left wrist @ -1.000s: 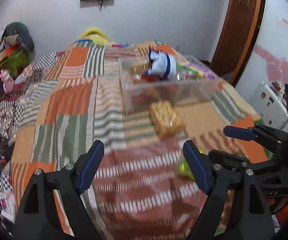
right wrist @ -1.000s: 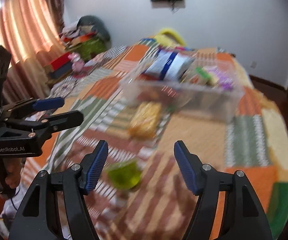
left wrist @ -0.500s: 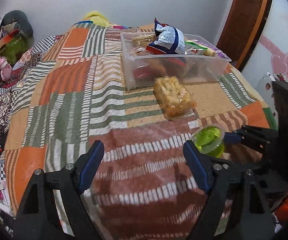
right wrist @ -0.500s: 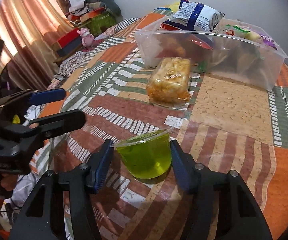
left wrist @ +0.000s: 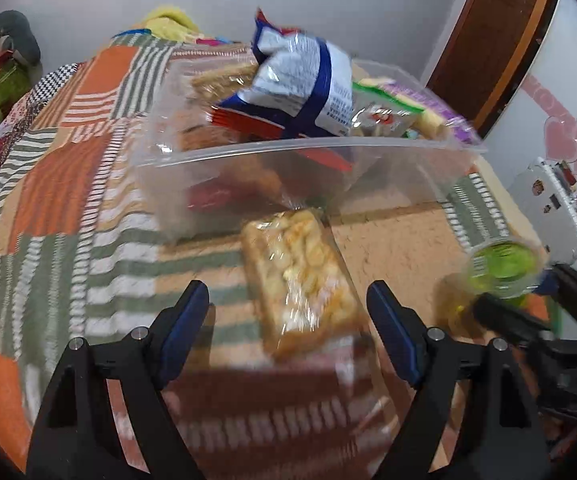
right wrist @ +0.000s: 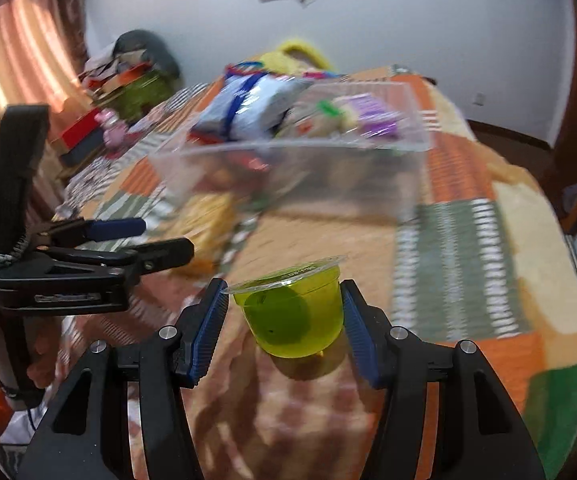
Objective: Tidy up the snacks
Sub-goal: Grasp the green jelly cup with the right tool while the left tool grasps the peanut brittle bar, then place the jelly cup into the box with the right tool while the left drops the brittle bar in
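Clear plastic bin [left wrist: 308, 168] w/ snack bags [left wrist: 308, 92], right tool [right wrist: 284, 312] gripping green jelly cup [right wrist: 294, 316]

No lettering is legible anywhere; print on the snack packets is blurred

Bare quilt [right wrist: 460, 240] right; clear bin [right wrist: 288, 176] ahead

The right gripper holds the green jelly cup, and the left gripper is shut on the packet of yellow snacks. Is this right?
Not quite. In the left wrist view the left gripper is open, its jaws apart on either side of the packet of yellow snacks. The right gripper does hold the green jelly cup.
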The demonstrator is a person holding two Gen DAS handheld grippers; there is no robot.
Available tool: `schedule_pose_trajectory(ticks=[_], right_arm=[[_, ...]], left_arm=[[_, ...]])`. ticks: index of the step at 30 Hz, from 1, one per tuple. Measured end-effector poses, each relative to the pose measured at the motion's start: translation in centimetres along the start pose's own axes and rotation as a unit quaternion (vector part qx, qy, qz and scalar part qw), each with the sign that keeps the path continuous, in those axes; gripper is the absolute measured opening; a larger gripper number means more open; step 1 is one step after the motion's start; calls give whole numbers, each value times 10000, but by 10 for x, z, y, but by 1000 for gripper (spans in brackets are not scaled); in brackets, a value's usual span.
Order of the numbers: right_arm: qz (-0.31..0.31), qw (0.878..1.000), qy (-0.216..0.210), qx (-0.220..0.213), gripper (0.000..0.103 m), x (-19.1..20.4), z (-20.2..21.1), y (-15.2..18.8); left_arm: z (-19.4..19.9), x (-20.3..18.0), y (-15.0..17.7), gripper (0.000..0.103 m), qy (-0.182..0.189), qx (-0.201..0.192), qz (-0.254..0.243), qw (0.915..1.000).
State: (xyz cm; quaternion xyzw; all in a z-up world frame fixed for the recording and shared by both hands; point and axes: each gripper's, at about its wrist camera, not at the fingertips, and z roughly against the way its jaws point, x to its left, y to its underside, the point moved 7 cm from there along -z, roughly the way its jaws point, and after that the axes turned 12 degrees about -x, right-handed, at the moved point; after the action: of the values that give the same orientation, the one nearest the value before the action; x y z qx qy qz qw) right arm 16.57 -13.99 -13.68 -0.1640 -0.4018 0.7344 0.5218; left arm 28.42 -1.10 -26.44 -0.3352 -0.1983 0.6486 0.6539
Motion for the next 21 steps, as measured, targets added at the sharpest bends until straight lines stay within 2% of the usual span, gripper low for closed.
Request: schedule_pose_trajectory(ticks=[3, 7, 14, 21], right_arm=[[-117, 9999, 99, -74, 54, -10, 2, -5], [-166, 9997, 141, -135, 54, -13, 1, -10], [-211, 9993, 91, -293, 54, -8, -3, -26], [-92, 9982, 37, -599, 54, -6, -7, -59]], left_arm=[[-21, -3, 3, 78, -117, 134, -61, 9998], [-19, -5, 4, 45, -102, 49, -200, 9997], [11, -6, 1, 44, 123, -101, -290, 9995], [52, 4, -41, 44, 275, -654, -56, 9975]])
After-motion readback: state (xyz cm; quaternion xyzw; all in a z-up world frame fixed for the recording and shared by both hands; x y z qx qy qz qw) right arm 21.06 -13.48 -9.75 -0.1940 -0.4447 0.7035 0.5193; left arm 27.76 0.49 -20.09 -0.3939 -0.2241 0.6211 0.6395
